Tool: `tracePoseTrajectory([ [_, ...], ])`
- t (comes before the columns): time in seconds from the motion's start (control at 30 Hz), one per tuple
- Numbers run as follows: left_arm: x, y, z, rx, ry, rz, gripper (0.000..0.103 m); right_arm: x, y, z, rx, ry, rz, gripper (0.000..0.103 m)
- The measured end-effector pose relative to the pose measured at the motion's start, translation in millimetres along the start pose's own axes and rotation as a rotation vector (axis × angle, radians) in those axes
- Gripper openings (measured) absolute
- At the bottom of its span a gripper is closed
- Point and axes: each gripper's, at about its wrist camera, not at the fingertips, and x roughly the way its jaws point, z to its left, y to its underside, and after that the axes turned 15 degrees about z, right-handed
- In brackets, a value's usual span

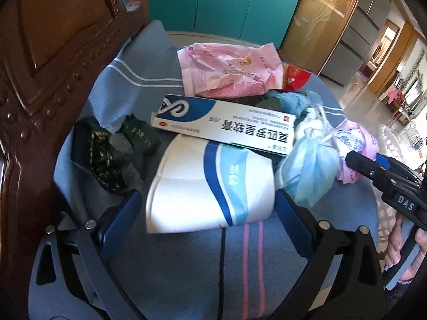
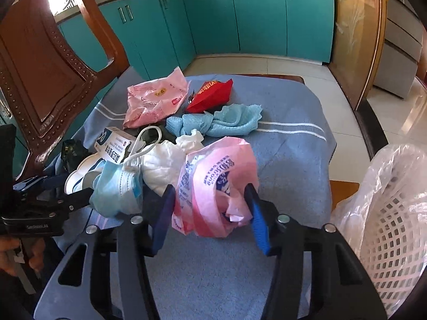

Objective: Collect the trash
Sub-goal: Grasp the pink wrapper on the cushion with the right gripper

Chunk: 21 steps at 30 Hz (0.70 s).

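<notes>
Trash lies on a blue towel over a chair seat. My left gripper is open, its fingers either side of a white and blue flattened packet. A medicine box rests on the packet's far edge, with a blue face mask to its right. My right gripper is open around a crumpled pink plastic bag; it also shows in the left wrist view. The face mask and white tissue lie left of it.
Further back lie a pink wrapper, a red packet, a blue cloth and a dark green wrapper. A white lined basket stands at the right. The carved wooden chair back rises at the left.
</notes>
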Motion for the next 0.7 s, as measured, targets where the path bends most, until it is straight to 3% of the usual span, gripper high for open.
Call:
tracePoseTrajectory([
  [0.07, -2.0, 4.8, -0.5, 0.005, -0.002, -0.004, 0.087, -1.7, 1.1, -0.6, -0.002, 0.008, -0.004, 0.053],
  [0.43, -33.2, 31.7, -12.0, 0.026, -0.03, -0.078, 0.087, -19.3, 16.4, -5.5, 0.014, 0.03, -0.034, 0.051],
  [0.7, -55.6, 47.7, -15.9, 0.024, -0.033, -0.122, 0.087, -29.8, 28.3, -4.9, -0.008, 0.027, -0.032, 0.033],
])
